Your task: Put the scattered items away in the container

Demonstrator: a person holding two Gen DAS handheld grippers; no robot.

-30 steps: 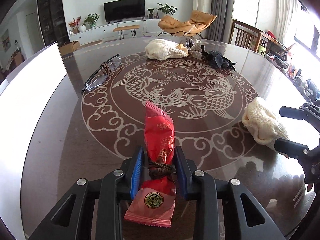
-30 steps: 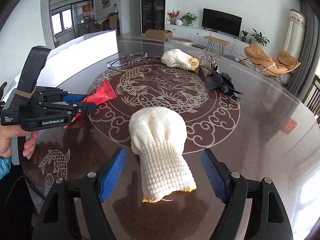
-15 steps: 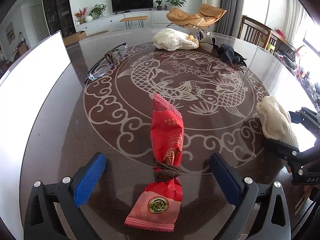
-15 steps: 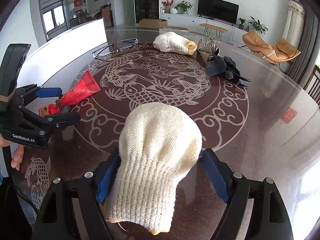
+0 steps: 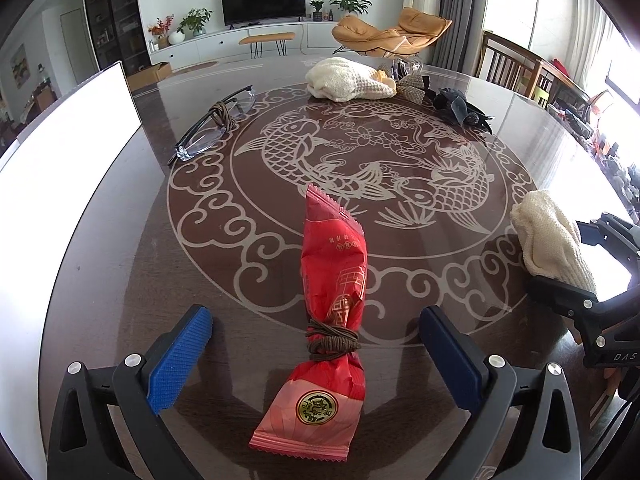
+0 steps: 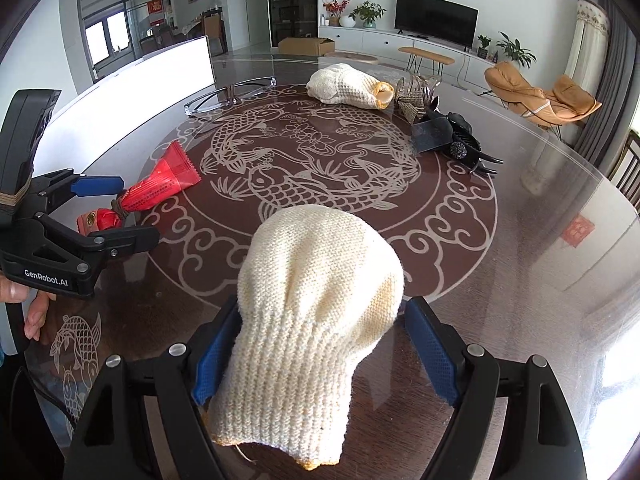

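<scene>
Left wrist view: nothing is seen to have been put away yet. The left gripper [image 5: 316,354] is held with its jaws spread wide, and the red foil snack packet tied round with a brown cord [image 5: 329,294] lies flat on the round dark glass-topped desk with a pale fish pattern [image 5: 120,264], between the blue pads but touched by neither. A pair of clear-lensed spectacles with a brown cord wound round them [image 5: 214,128] is seen towards the far left edge of the desk. A cream knitted glove with a yellow cuff [image 5: 348,85], a small woven bow [image 5: 412,89] and a black hair claw clip [image 5: 464,110] are gathered along the far edge. A second cream knitted glove [image 5: 548,246] lies near the right edge, between the fingers of the right gripper [image 5: 576,256]. At the left edge a tall white panel [image 5: 60,152] is seen; it is judged to be a wall of the container, but its inside is hidden, so its contents cannot be told.

Right wrist view: the right gripper [image 6: 320,350] is set about the second glove [image 6: 316,300], whose cuff end lies between the blue pads. The left pad is against the knit and the right pad stands just clear, so the glove is judged not yet clamped and resting on the desk [image 6: 520,240]. The left gripper [image 6: 116,208] is seen open over the packet [image 6: 156,192] near the left edge, beside the white panel [image 6: 140,80]. All six items are judged to remain outside the container.
</scene>
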